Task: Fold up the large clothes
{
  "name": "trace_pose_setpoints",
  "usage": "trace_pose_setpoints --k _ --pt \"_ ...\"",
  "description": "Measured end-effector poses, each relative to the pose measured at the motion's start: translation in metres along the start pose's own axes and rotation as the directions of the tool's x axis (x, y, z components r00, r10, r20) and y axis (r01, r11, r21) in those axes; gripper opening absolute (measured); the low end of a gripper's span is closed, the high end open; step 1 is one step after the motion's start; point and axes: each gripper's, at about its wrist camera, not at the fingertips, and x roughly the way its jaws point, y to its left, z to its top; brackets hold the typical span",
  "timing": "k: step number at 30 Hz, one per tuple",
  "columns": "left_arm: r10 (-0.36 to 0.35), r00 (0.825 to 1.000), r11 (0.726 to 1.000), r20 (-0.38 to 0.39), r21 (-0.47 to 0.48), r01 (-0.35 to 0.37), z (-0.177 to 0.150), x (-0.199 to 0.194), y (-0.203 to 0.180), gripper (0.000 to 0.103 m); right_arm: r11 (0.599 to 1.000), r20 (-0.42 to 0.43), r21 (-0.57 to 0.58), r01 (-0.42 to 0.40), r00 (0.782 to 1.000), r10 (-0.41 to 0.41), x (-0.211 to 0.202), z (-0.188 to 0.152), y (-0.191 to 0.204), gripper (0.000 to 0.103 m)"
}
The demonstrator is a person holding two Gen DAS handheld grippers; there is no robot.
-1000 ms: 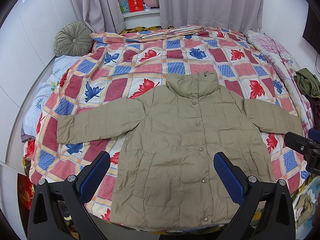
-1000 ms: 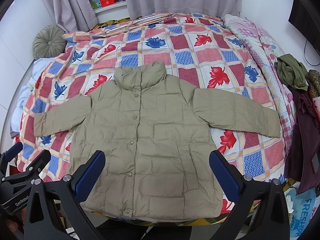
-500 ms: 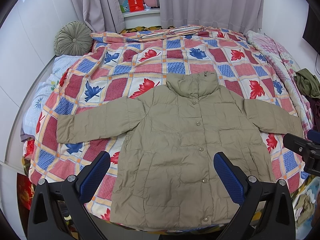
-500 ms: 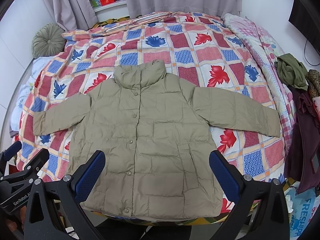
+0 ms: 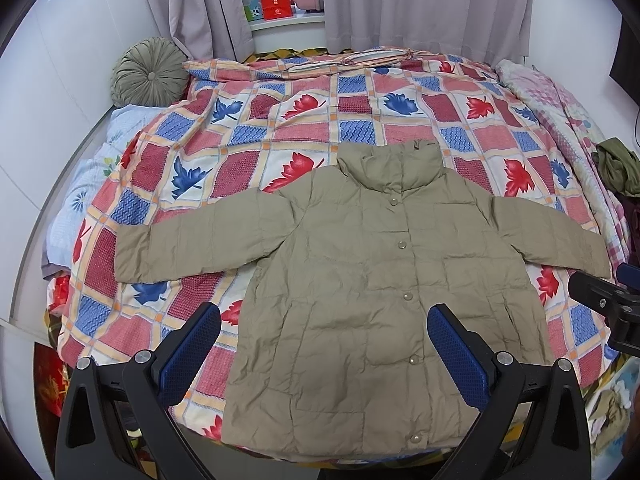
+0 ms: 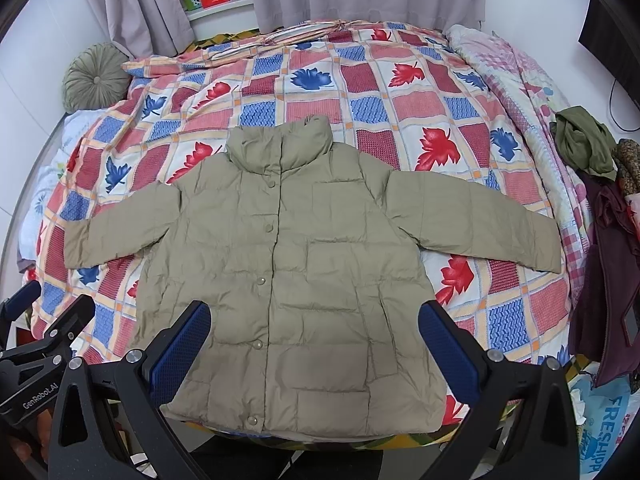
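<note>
A khaki padded jacket point(image 5: 372, 292) point(image 6: 296, 264) lies flat and buttoned on the bed, collar away from me, both sleeves spread out to the sides. My left gripper point(image 5: 324, 356) hovers open above the jacket's lower hem, nothing between its blue pads. My right gripper point(image 6: 314, 350) is likewise open over the hem, a little further right. The right gripper's tip point(image 5: 600, 300) shows at the right edge of the left wrist view. At the lower left of the right wrist view, the left gripper's body point(image 6: 36, 344) appears.
The bed has a checked quilt with red and blue leaves point(image 5: 304, 128) point(image 6: 400, 92). A round green cushion point(image 5: 150, 74) sits at the far left corner. Dark clothes point(image 6: 600, 208) hang off the right edge. Curtains and a shelf with boxes stand behind.
Both views have barely shifted; the jacket lies as before and both grippers stay open.
</note>
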Motion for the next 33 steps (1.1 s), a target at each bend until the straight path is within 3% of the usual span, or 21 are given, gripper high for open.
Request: trace_pose_setpoints --k 11,16,21,24,29,33 --pt "-0.047 0.998 0.999 -0.045 -0.007 0.047 -0.009 0.028 0.012 0.103 1.000 -0.040 -0.002 0.005 0.999 -0.005 0.009 -0.010 -0.002 0.103" --pt "-0.103 0.991 0.993 -0.086 -0.071 0.097 -0.017 0.063 0.034 0.103 0.999 -0.079 -0.002 -0.034 0.996 0.033 0.031 -0.014 0.006 0.103" --pt "-0.162 0.981 0.973 -0.104 -0.184 0.141 -0.030 0.119 0.079 0.103 0.999 -0.153 -0.036 -0.025 0.988 0.019 0.065 -0.020 0.028 0.103" --pt "-0.205 0.973 0.935 -0.102 -0.313 0.164 -0.037 0.158 0.123 0.103 0.998 -0.200 -0.048 -0.029 0.980 0.019 0.090 -0.022 0.048 0.103" --pt "-0.234 0.970 0.823 -0.060 -0.544 0.165 -0.053 0.227 0.211 0.103 0.996 -0.253 -0.043 -0.079 0.965 0.066 0.135 -0.027 0.079 0.103" --pt "-0.244 0.970 0.725 -0.014 -0.667 0.173 -0.062 0.277 0.271 0.103 0.991 -0.289 -0.071 -0.110 0.954 0.085 0.169 -0.031 0.107 0.103"
